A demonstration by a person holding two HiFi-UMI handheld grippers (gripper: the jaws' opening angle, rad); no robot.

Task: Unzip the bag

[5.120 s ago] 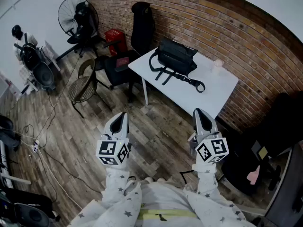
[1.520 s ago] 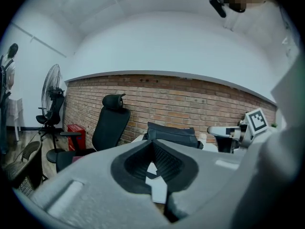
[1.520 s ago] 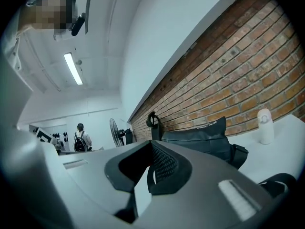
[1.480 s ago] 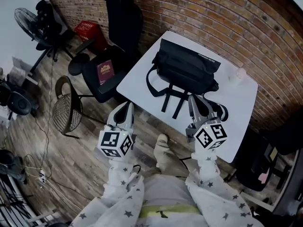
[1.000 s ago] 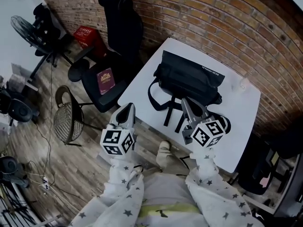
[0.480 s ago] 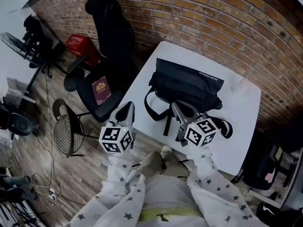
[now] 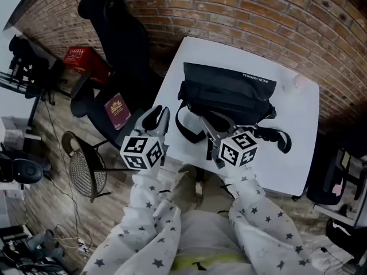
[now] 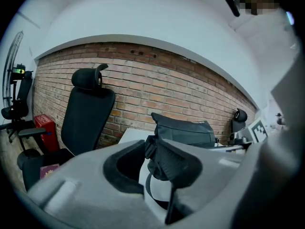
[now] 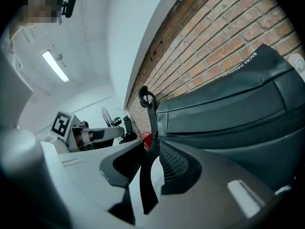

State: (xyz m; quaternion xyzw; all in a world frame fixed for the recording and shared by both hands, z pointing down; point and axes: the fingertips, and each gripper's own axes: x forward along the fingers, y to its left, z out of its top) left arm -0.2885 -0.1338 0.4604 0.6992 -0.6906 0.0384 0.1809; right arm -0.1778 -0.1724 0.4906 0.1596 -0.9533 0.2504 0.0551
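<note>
A black bag lies on the white table against the brick wall, its straps spilling toward the near edge. My left gripper hovers over the table's left front corner, short of the bag. Its jaws are opening with nothing between them. My right gripper is at the bag's front, just above the straps. Its jaws are opening too. In the right gripper view a strap runs through the gap of that gripper, and the pads do not press on it.
A black office chair stands left of the table with a dark red book on its seat. A red box and a wicker chair sit further left. A small clear cup stands at the table's back right.
I have stepped up to the table, so the bag is now close. Both grippers moved forward toward the bag. Their jaws, shut before, have parted.
</note>
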